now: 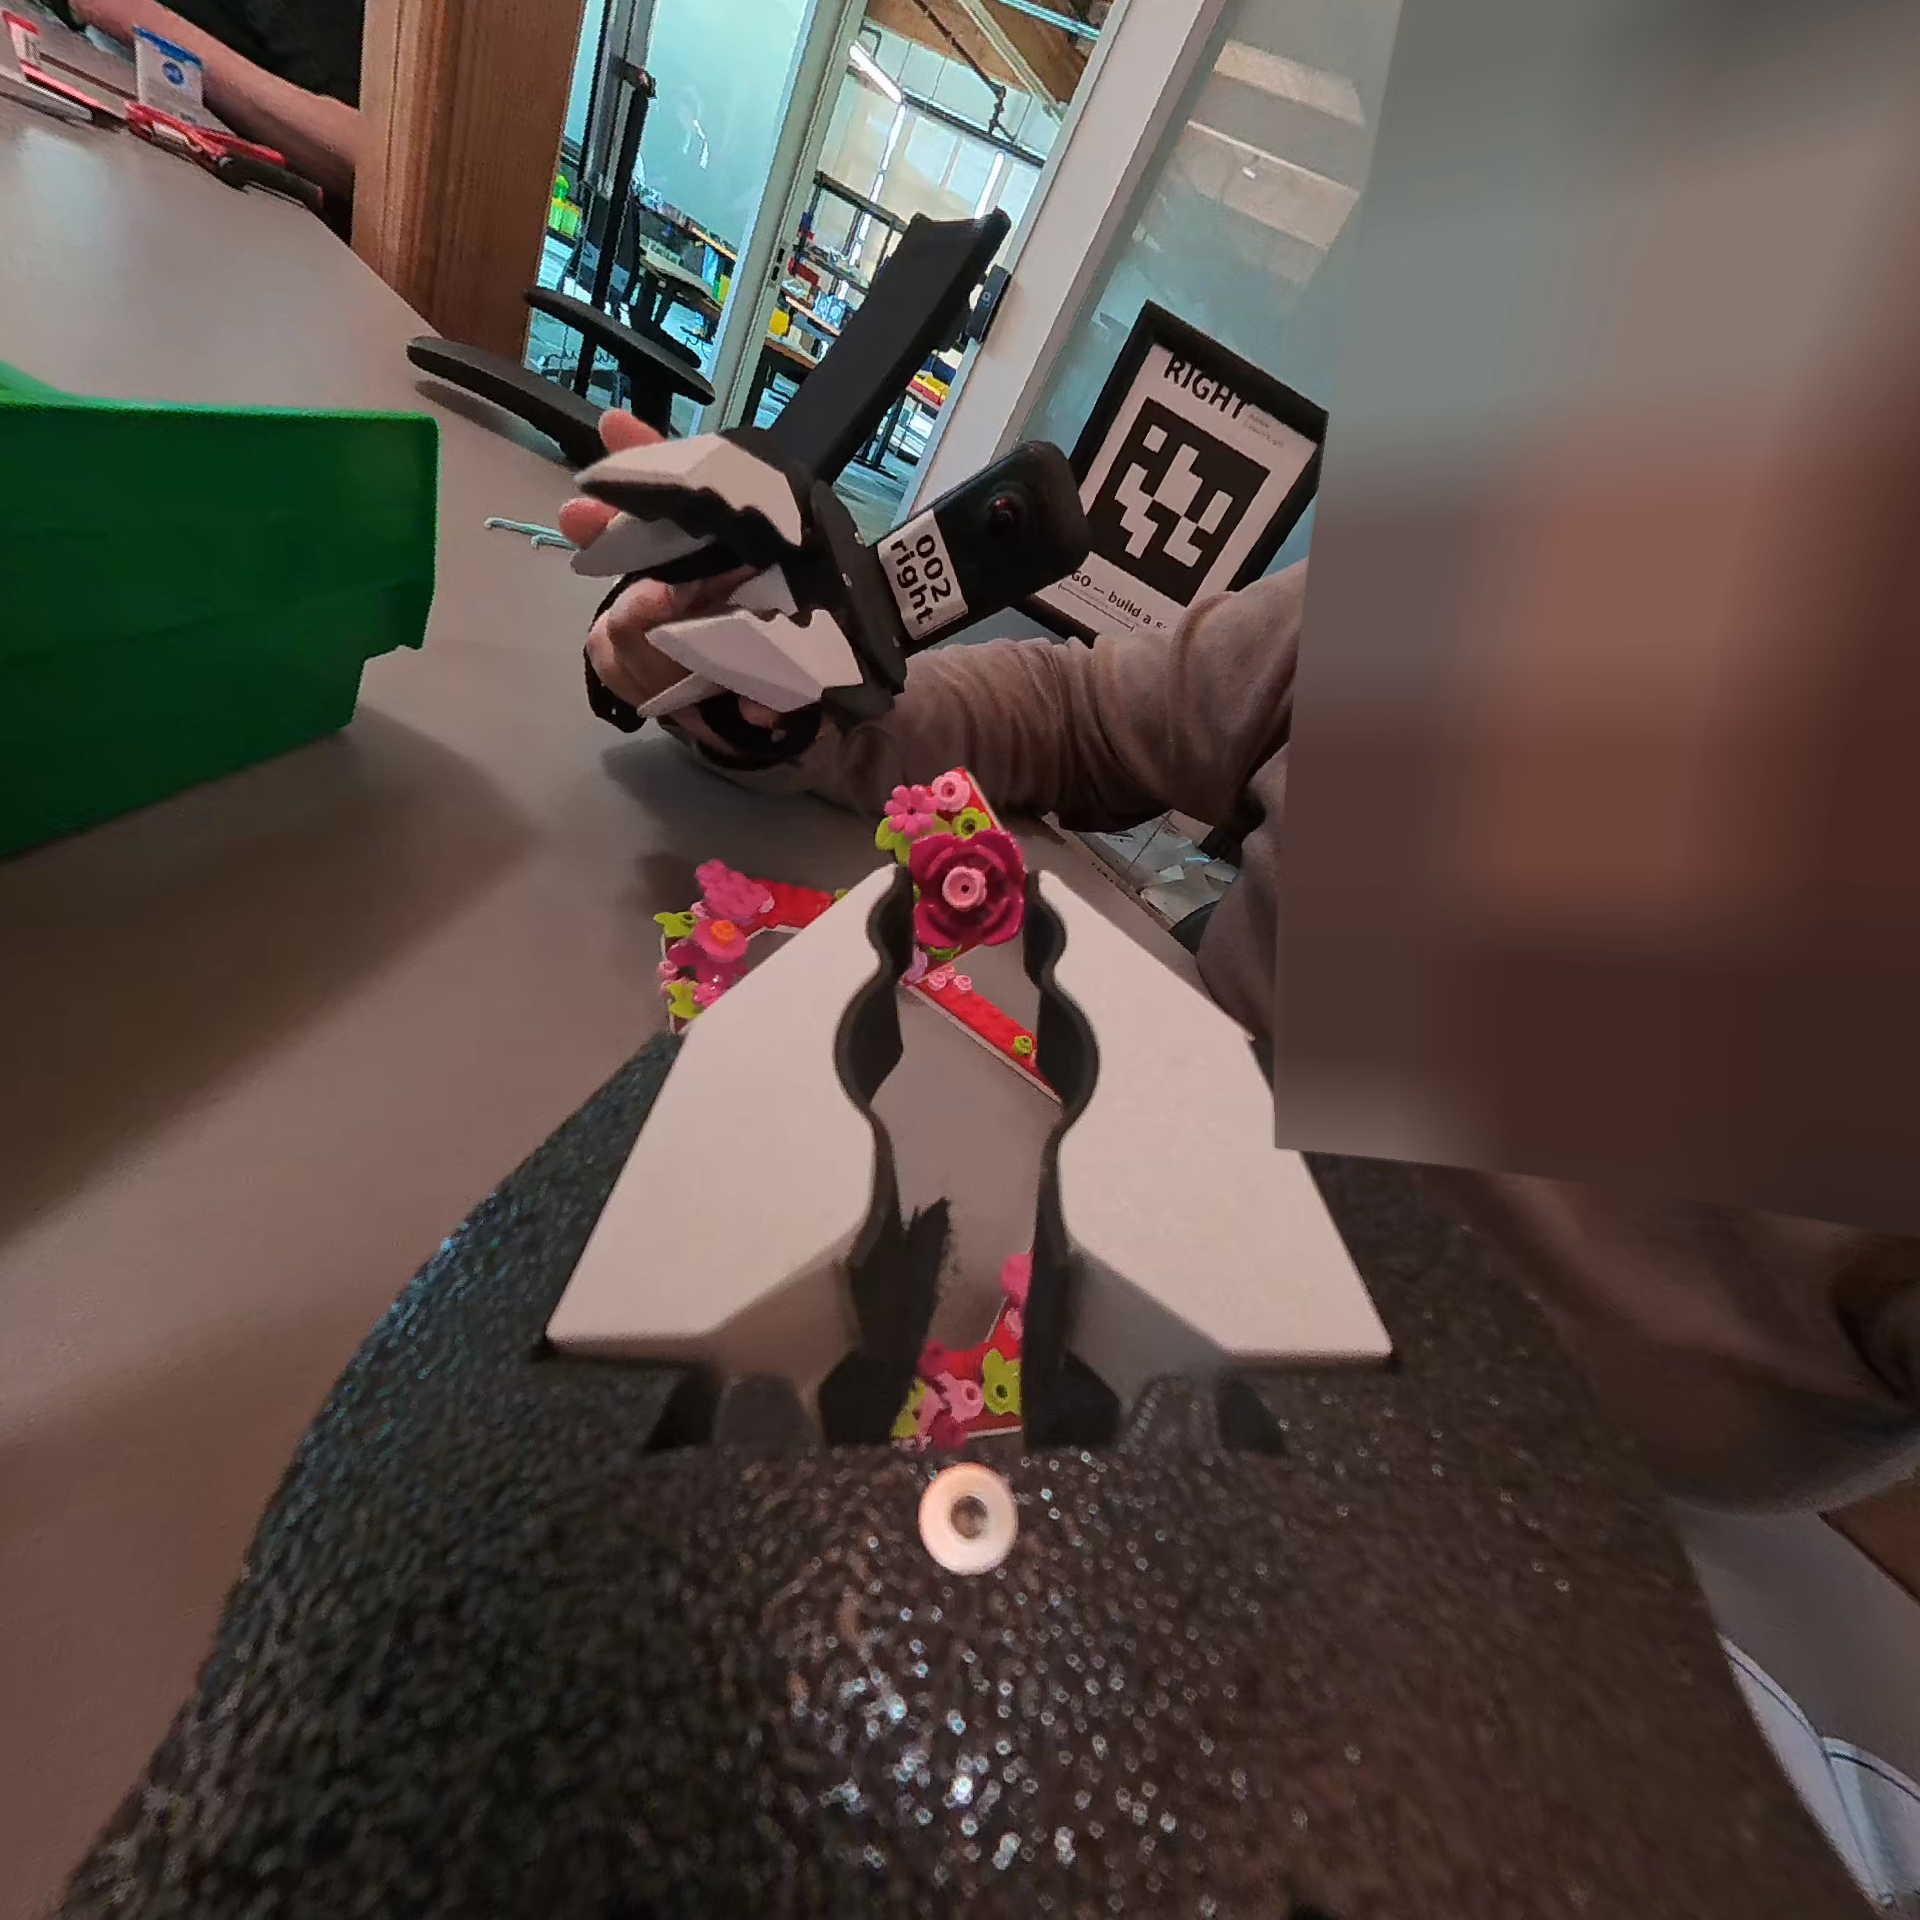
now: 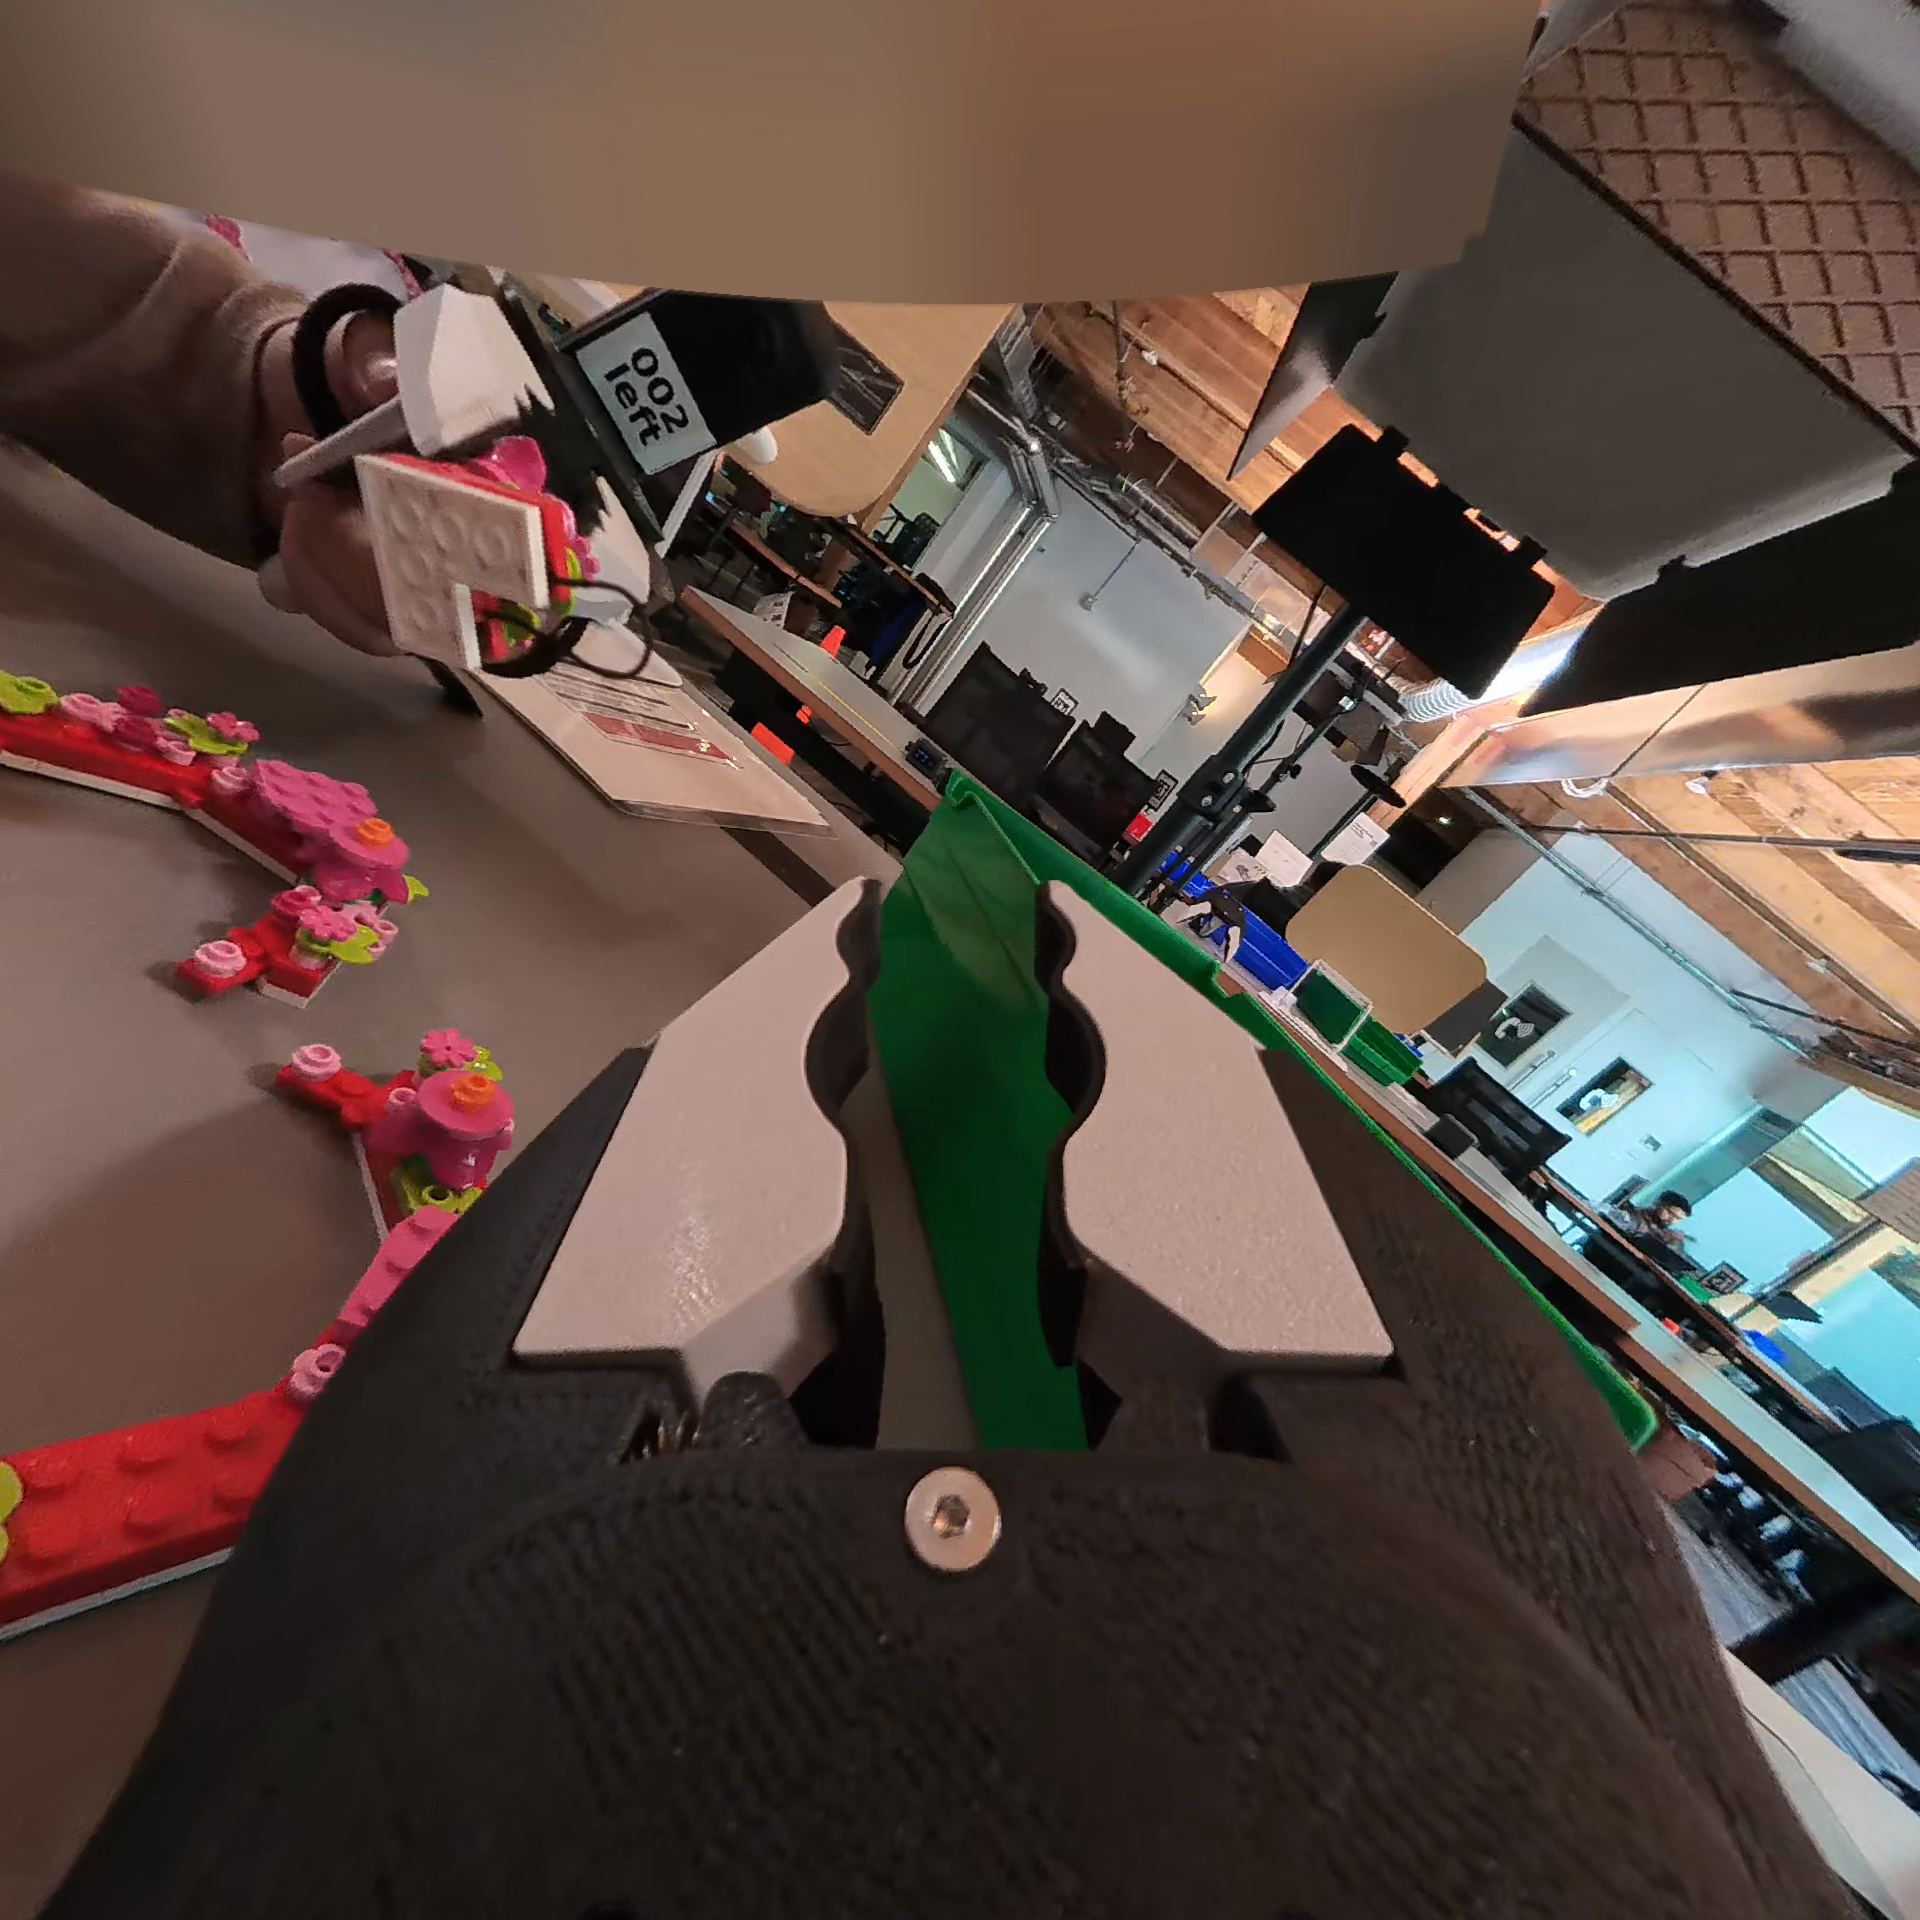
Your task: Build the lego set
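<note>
Left wrist view shows the left gripper [image 1: 966,894] clamped on a flowered lego piece [image 1: 961,899], lifted off the worktop [image 1: 260,1039]; right gripper [image 2: 956,914] parted, empty; other lego sections [image 2: 312,831] lie on the worktop beside a green bin [image 2: 966,1039].

Legible writing was noted on six items; wording is withheld.

1. A white label [image 1: 923,582] with black print on the black camera body of the right gripper [image 1: 613,603].
2. A matching white label [image 2: 646,405] on the camera body of the left gripper [image 2: 468,488].
3. A black-framed sign [image 1: 1195,488], printed above and below a black-and-white square marker, standing on the tabletop [image 1: 260,987].
4. A printed sheet [image 2: 665,727] with a red band, flat on the tabletop.
5. A blue-and-white card [image 1: 166,78] at the far tabletop edge; print too small to read.
6. Small marker placards [image 2: 1720,1280] in the background room; unreadable.
</note>
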`<state>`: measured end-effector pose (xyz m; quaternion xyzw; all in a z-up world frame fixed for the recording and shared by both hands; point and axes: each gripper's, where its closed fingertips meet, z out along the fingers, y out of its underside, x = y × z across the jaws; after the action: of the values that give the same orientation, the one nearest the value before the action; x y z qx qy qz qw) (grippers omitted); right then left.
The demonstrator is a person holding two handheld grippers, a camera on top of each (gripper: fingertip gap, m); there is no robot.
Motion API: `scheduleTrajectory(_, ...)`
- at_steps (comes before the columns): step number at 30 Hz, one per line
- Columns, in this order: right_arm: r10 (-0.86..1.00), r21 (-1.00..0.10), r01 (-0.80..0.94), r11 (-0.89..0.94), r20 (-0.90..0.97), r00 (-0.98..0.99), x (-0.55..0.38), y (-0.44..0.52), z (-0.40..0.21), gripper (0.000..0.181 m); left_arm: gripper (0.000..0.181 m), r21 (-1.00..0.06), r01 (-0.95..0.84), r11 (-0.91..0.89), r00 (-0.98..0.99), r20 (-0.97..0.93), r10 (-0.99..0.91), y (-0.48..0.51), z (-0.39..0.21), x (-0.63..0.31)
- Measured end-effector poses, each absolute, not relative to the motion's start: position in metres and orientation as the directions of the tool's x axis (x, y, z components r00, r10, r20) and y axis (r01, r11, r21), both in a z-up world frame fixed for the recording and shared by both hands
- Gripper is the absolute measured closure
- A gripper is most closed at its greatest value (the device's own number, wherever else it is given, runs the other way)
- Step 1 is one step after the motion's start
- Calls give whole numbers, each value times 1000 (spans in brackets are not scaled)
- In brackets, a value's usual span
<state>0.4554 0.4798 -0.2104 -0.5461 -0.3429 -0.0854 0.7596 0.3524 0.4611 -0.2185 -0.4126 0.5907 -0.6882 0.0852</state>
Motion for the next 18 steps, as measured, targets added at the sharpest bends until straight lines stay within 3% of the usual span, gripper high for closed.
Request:
scheduleTrajectory(9,241,-770,513,379,618,748,456,482,-213,154,163,-892,-407,-196,-508,399,-763,477,-244,369)
scheduleTrajectory(13,234,-769,520,373,620,749,457,484,-214,155,163,-872,-489,4,-327,180,-928,501,-274,380)
scheduleTrajectory(18,222,-780,512,359,604,765,461,487,-214,156,163,-699,-646,307,-237,-199,-951,515,-305,382)
